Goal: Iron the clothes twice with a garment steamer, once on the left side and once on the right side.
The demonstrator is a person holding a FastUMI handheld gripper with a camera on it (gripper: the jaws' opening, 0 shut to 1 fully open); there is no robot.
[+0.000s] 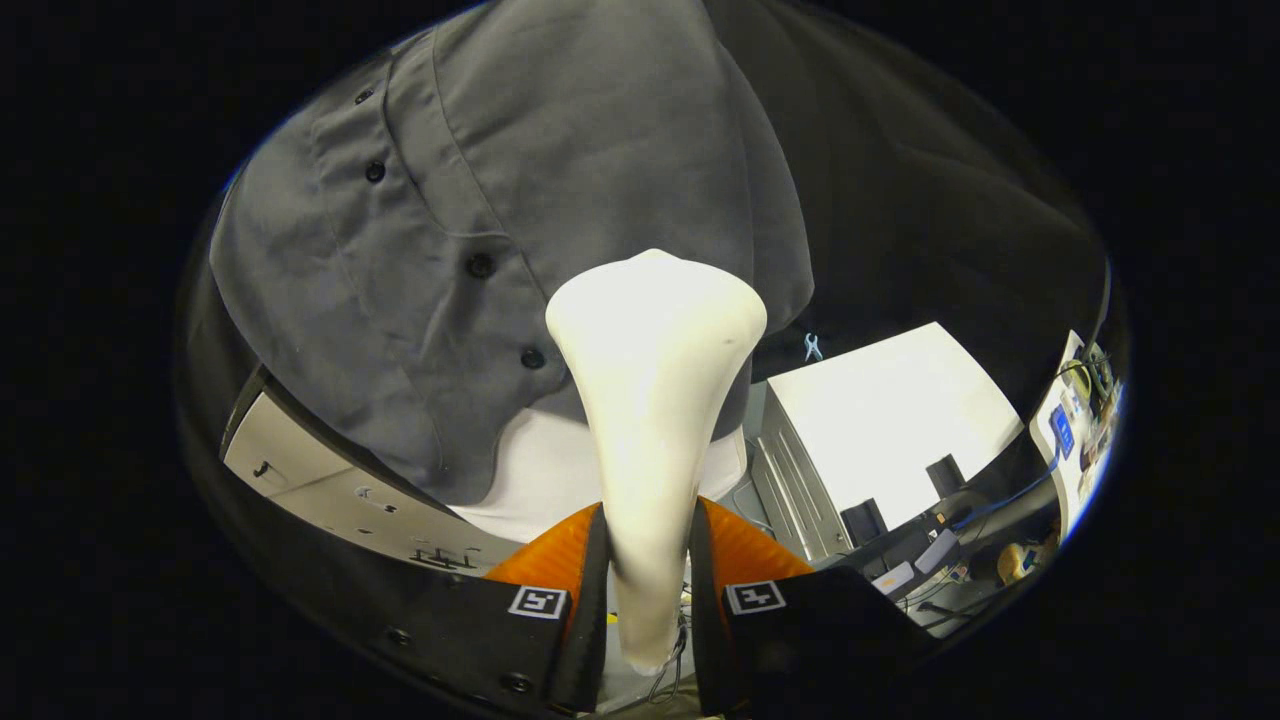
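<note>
Gripper [648, 560] fingers clamped on one white garment steamer [652, 400], head against one grey shirt [560, 180], four dark buttons showing

The garment steamer [650, 400], clamped between both fingers [592, 600] of the gripper [648, 600], looks like smooth, matt plastic. The shirt [520, 200] beyond it is soft woven cloth, lightly creased, with glossy plastic-looking buttons [480, 265]. The desk [890, 420] to the side has a smooth, matt top.
</note>
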